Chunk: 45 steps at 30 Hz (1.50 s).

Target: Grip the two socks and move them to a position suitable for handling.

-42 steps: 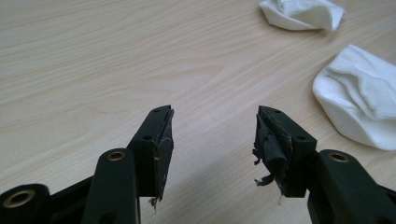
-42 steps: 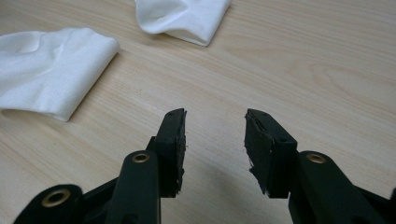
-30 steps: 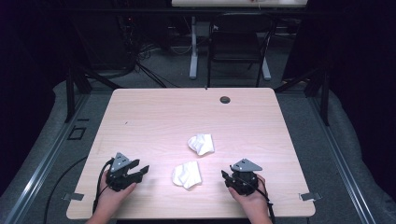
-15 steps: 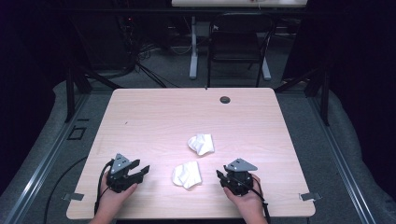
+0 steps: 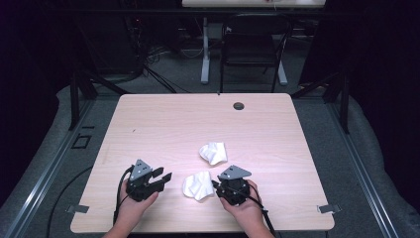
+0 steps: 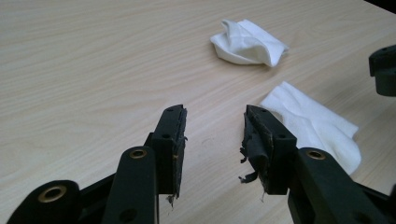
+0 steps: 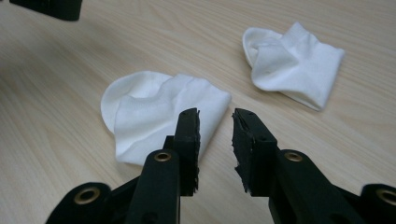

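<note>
Two crumpled white socks lie on the wooden table (image 5: 163,124): a near sock (image 5: 198,185) (image 7: 149,112) (image 6: 313,126) and a far sock (image 5: 213,152) (image 7: 292,63) (image 6: 247,43). My right gripper (image 5: 215,187) (image 7: 215,116) sits just right of the near sock. Its jaws have just been closing, with a gap left and nothing between them; the left fingertip is at the sock's edge. My left gripper (image 5: 166,177) (image 6: 212,116) is a short way left of the near sock. Its jaws have also been closing, stand apart and hold nothing.
A black grommet (image 5: 238,105) is set in the table near its far edge. A dark chair (image 5: 252,44) and a desk leg stand beyond the table. The table's front edge runs just below both hands.
The right gripper has slid left up to the near sock. The left gripper has shifted a little right toward it. The socks have not moved.
</note>
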{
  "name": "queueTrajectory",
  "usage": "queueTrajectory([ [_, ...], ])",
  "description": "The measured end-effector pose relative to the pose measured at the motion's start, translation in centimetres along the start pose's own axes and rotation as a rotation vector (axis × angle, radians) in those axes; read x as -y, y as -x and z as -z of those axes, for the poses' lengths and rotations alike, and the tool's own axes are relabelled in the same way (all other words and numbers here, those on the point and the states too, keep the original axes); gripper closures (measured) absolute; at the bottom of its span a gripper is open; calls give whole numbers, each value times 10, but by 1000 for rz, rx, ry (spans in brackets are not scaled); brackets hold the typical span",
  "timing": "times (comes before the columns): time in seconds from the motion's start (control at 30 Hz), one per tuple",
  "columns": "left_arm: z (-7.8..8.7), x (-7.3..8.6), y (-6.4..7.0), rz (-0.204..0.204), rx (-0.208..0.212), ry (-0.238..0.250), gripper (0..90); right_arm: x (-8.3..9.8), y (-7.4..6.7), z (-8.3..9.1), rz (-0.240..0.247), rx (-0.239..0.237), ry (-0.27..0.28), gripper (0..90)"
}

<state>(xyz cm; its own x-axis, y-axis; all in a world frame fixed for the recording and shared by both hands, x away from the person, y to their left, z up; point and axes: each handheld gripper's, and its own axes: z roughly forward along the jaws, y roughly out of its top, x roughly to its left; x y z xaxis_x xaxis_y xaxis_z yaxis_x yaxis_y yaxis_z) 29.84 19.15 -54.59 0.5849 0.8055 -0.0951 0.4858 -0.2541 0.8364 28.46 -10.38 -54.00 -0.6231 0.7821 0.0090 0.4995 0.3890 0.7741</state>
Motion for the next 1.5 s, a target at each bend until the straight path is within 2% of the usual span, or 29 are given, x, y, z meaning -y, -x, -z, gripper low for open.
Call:
queueTrajectory([
  [0.17,-4,6,-1,-18,-15,-10,580,-5,-5,-7,-6,-16,17,718],
  [0.2,-7,8,0,-20,-3,-5,580,-7,-8,-9,5,-27,23,724],
  [0.33,-7,8,0,-34,-7,1,580,-10,-17,-18,31,-41,7,733],
  [0.57,-6,10,-2,-30,-10,-8,580,-16,-35,-30,65,-82,7,735],
  [1.0,-5,12,-1,-41,-8,-13,574,-16,-54,-46,129,-108,-20,729],
  [1.3,-5,12,-1,-42,-13,-16,574,-11,-63,-55,187,-67,-43,698],
  [1.4,-5,12,-2,-42,-11,-17,573,-10,-63,-58,219,-37,-68,718],
  [1.5,-6,13,-2,-40,-9,-20,573,-7,-64,-59,220,-26,-63,756],
])
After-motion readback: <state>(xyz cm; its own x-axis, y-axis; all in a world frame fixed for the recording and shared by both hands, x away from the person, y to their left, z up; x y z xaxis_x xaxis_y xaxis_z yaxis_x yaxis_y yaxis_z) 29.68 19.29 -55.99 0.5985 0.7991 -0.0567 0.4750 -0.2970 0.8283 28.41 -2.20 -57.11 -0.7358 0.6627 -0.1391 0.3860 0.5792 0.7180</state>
